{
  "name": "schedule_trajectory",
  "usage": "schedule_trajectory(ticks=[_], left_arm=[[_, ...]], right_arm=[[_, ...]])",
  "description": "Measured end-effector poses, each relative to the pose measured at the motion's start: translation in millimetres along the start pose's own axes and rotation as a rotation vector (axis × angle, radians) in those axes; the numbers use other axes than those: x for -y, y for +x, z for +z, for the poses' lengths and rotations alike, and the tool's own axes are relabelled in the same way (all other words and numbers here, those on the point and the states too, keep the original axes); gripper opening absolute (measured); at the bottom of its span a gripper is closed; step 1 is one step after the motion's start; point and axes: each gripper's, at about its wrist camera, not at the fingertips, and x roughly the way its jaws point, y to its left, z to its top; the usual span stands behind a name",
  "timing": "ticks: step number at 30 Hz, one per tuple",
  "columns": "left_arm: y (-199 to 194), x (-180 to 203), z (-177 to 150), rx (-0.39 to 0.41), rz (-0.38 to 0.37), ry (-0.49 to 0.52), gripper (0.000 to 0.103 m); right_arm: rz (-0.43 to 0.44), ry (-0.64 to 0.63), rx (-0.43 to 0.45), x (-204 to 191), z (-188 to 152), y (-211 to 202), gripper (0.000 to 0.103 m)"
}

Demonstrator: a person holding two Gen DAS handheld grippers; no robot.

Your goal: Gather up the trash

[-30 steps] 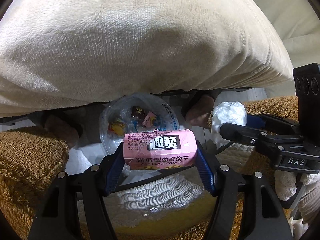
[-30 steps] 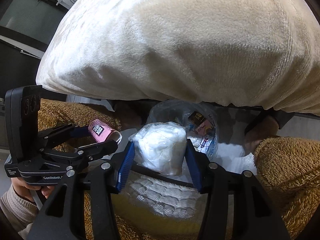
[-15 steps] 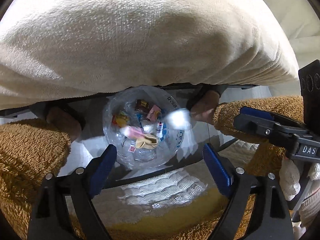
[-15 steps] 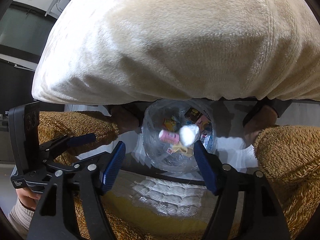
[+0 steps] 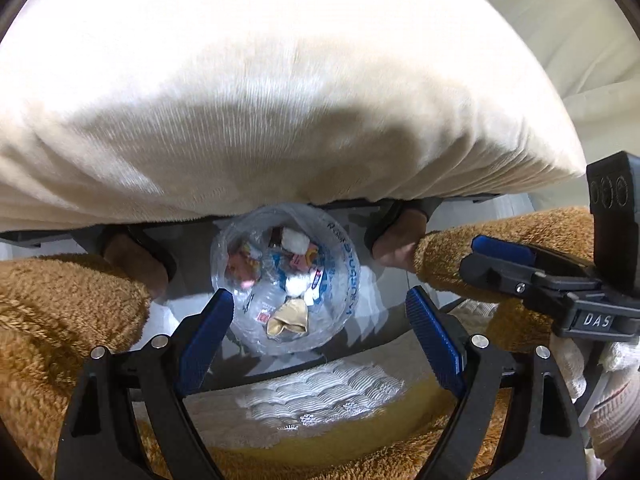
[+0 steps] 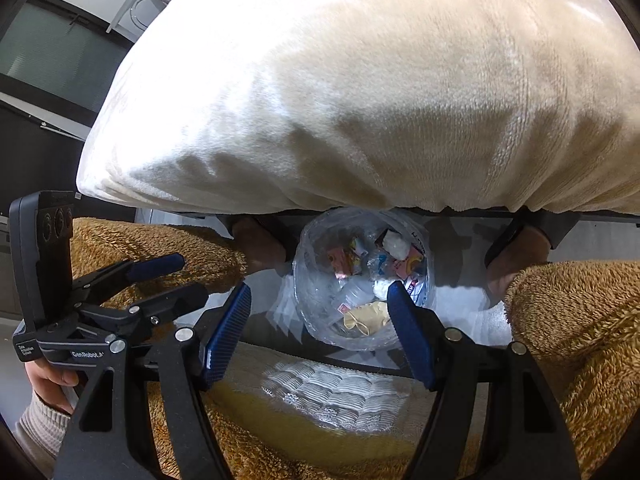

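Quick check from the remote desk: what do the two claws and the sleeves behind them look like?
Both claws are black frames with silver screws and ribbed blue pads. The left claw looks the same as the right claw. White lettering marks their bodies: "GenRobot" on the left, "DAS" on the right. A beige ribbed sleeve shows behind the left one.

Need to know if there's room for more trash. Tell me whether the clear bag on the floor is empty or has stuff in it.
Has stuff in it. The clear bag stands open-mouthed, holding wrappers, a white wad and a crumpled tan piece.

A plump cream plush cushion (image 6: pixel 380 92) fills the upper view above a pale glossy floor (image 5: pixel 188 304); a dark-framed frosted window (image 6: pixel 60 56) stands at far left.
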Motion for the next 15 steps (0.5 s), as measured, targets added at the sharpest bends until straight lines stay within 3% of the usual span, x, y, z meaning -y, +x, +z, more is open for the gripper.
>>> schedule_trajectory(ticks=[15], left_arm=[[-102, 28, 8, 0.325, -0.002, 0.126, 0.086]], right_arm=[[-0.015, -0.126, 0.281, -23, 7, -98, 0.070]])
